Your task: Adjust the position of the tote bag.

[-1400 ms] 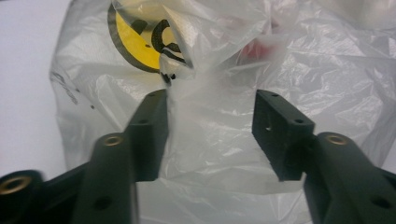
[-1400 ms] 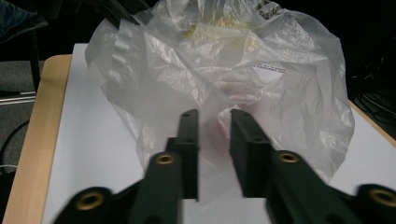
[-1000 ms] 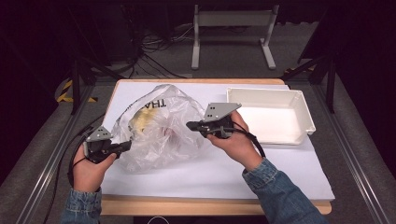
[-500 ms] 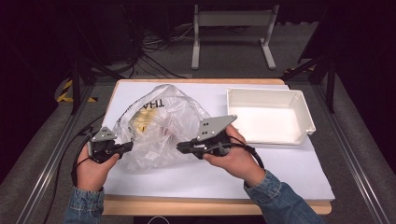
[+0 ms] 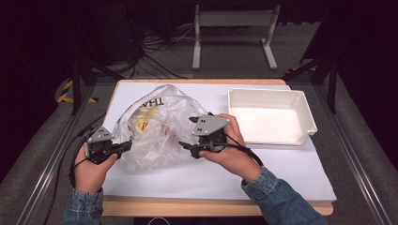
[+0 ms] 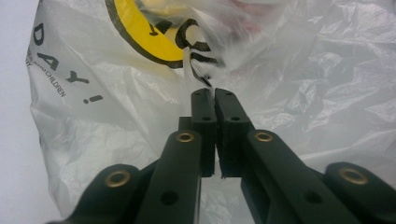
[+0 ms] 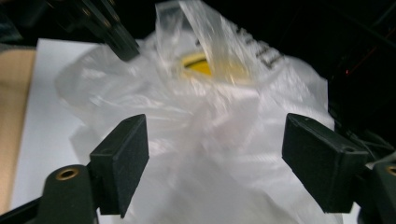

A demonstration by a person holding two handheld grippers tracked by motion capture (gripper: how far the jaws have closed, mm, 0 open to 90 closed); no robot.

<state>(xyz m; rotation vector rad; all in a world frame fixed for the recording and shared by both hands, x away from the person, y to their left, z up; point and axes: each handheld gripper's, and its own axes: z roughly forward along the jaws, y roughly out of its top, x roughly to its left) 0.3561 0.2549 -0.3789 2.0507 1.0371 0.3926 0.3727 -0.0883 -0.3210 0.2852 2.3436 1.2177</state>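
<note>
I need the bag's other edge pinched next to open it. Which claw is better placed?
Probably the right claw: its jaws have just been opening, with the plastic bag between them unpinched. The left claw is shut on the bag's film.

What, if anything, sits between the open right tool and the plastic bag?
Nothing visible does. The right tool has just been opening, and its jaws stand wide with the clear crinkled plastic bag directly ahead between them, pads not pressing it. The left tool is shut on a fold of the bag, off to one side.
</note>
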